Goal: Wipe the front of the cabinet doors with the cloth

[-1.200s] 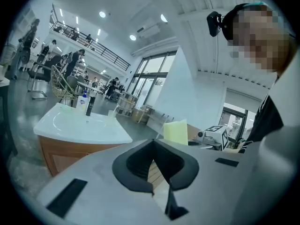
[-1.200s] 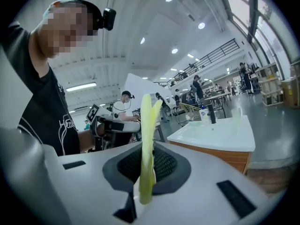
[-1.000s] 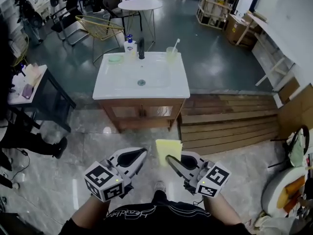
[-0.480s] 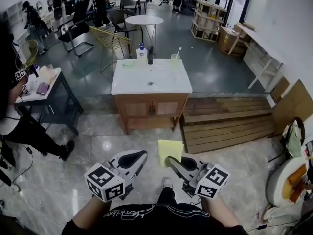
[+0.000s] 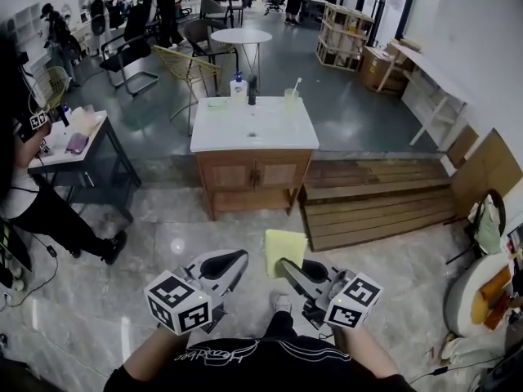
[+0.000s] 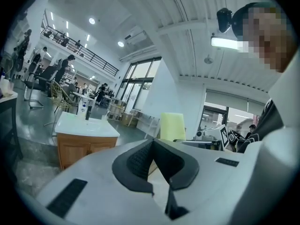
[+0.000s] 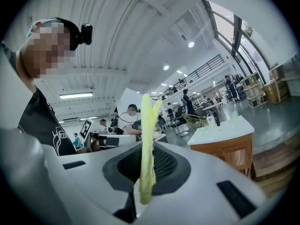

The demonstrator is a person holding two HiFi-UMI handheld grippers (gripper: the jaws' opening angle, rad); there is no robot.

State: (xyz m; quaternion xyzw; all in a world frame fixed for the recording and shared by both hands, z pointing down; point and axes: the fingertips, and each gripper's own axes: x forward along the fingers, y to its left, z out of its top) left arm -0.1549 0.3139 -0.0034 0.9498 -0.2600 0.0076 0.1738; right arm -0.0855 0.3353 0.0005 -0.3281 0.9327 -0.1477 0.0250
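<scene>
A wooden vanity cabinet with two doors and a white sink top stands ahead on the floor, well beyond both grippers. It also shows as the cabinet in the left gripper view and the cabinet in the right gripper view. My right gripper is shut on a yellow cloth, which stands up edge-on between its jaws as the cloth. My left gripper is shut with nothing in it, and the same cloth appears beyond it.
A wooden pallet platform lies right of the cabinet. A dark side table and a seated person are at the left. Bottles and a cup stand on the sink top. Chairs and a round table are behind.
The view has shifted, so the cabinet now sits slightly further right and lower in the picture. Both grippers hold the same pose, the cloth still clamped in the right one.
</scene>
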